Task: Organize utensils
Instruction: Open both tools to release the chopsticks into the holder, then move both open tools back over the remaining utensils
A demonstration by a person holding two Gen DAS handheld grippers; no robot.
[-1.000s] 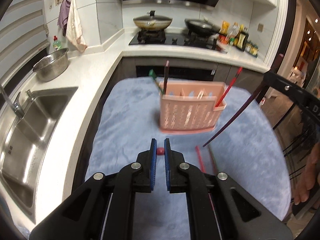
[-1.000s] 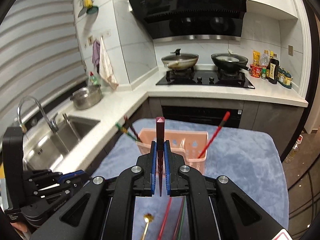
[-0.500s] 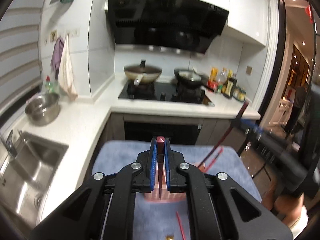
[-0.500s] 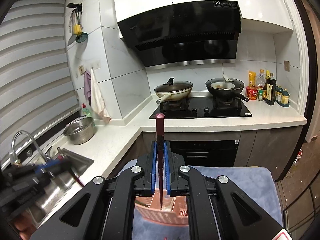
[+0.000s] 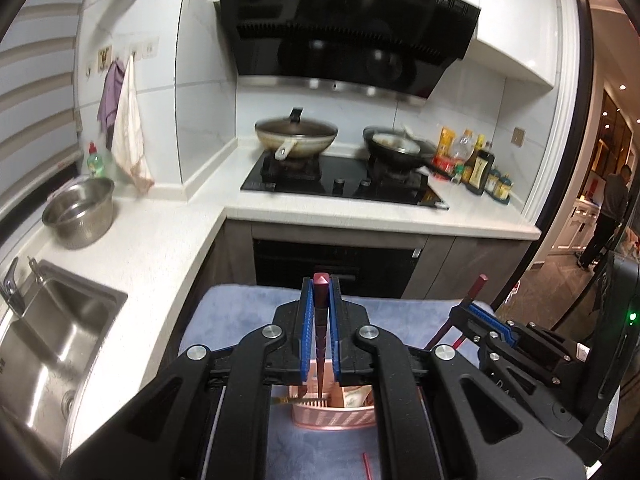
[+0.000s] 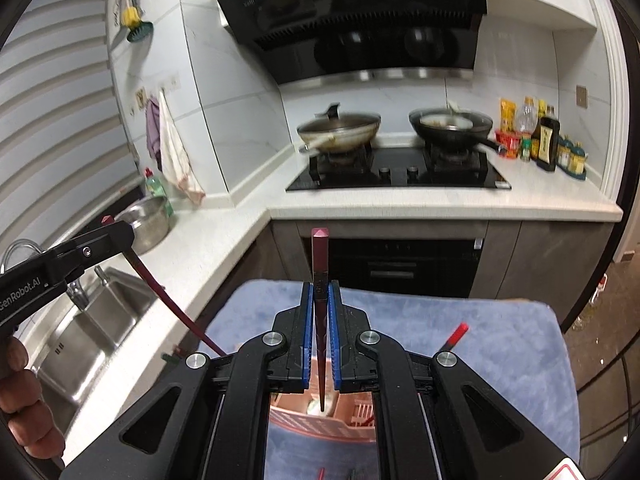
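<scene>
My left gripper is shut on a dark red chopstick that stands upright, its tip hanging over the pink utensil basket. My right gripper is shut on a second dark red chopstick, its tip likewise above the basket. In the left wrist view the right gripper shows at the right edge. In the right wrist view the left gripper reaches in from the left, its chopstick slanting down. A red chopstick leans in the basket.
The basket stands on a blue-grey cloth. A sink and steel bowl lie left, and the hob with two pans behind. Bottles line the counter. A loose red utensil lies near. A person stands in the doorway.
My left gripper rose from the cloth with a chopstick in it and now hangs over the basket. My right gripper carried its chopstick toward the basket, which now lies under both sets of fingers.
</scene>
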